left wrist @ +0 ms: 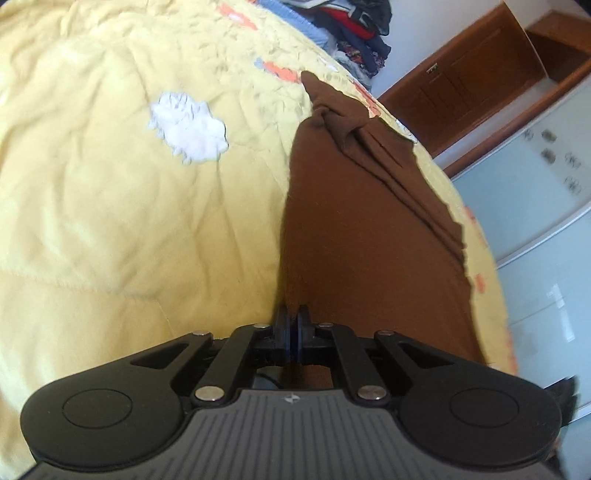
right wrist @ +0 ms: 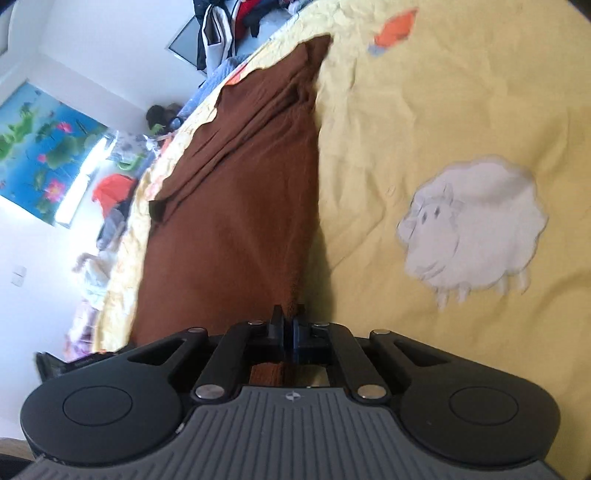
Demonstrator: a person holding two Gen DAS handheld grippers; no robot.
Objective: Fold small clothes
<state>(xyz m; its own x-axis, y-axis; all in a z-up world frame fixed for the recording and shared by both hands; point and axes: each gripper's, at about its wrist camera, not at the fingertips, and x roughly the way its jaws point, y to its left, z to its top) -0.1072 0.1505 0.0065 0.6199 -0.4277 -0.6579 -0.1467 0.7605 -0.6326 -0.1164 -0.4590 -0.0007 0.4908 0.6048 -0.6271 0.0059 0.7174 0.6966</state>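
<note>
Bed, left wrist view: yellow quilt (left wrist: 110, 206) with a white sheep print (left wrist: 188, 127); clothes pile (left wrist: 354, 33) at the far edge.
Left gripper (left wrist: 293, 321): jaws closed on the near edge of the brown garment (left wrist: 362, 229) — held taut, likely for a fold.
Bed, right wrist view: same quilt (right wrist: 424, 110), garment (right wrist: 236, 206) stretched away along it.
Right gripper (right wrist: 290, 321): jaws pinched on the brown edge — apparently the matching corner.
</note>
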